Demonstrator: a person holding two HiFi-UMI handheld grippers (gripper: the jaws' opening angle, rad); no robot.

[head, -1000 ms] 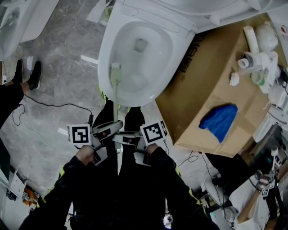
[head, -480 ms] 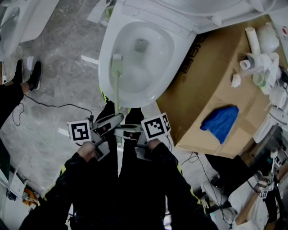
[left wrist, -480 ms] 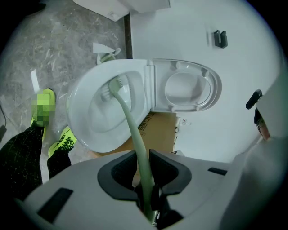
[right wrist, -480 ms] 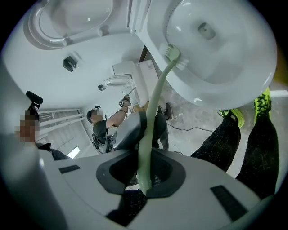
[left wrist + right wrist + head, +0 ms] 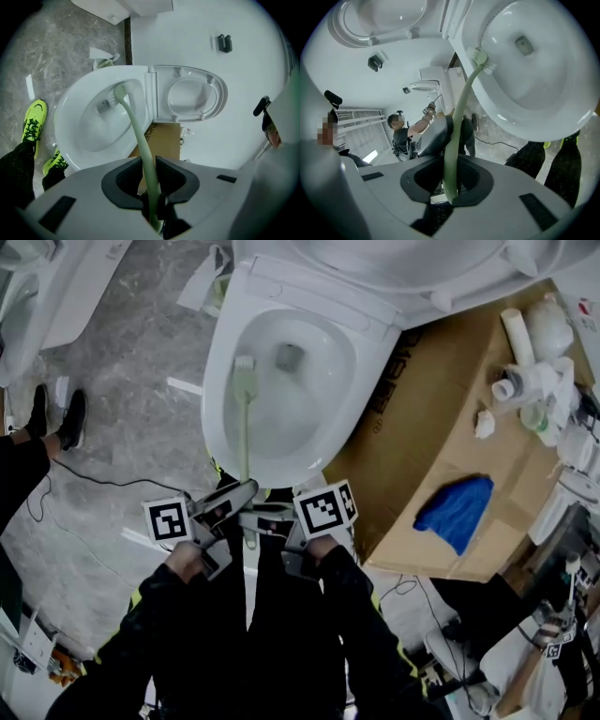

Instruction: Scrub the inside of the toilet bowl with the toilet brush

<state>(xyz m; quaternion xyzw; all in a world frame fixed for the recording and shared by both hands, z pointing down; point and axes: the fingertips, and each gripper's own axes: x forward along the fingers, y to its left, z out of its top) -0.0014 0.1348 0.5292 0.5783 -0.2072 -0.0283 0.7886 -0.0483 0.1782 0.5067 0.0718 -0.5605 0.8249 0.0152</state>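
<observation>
The white toilet bowl stands open, its seat and lid raised. A pale green toilet brush reaches into it. The brush head rests against the bowl's left inner wall, beside the drain. My left gripper is shut on the brush handle, which runs between its pads. Just behind it, my right gripper is shut on the same handle. The bristled head also shows at the rim in the right gripper view.
A flattened cardboard box lies right of the toilet with a blue cloth and bottles and rolls on it. A cable crosses the marble floor. Another person's black shoes stand left. My own neon shoes are by the bowl.
The brush head has slid farther up the bowl's left wall, closer to level with the drain. Both grippers moved slightly toward the toilet, still gripping the handle.
</observation>
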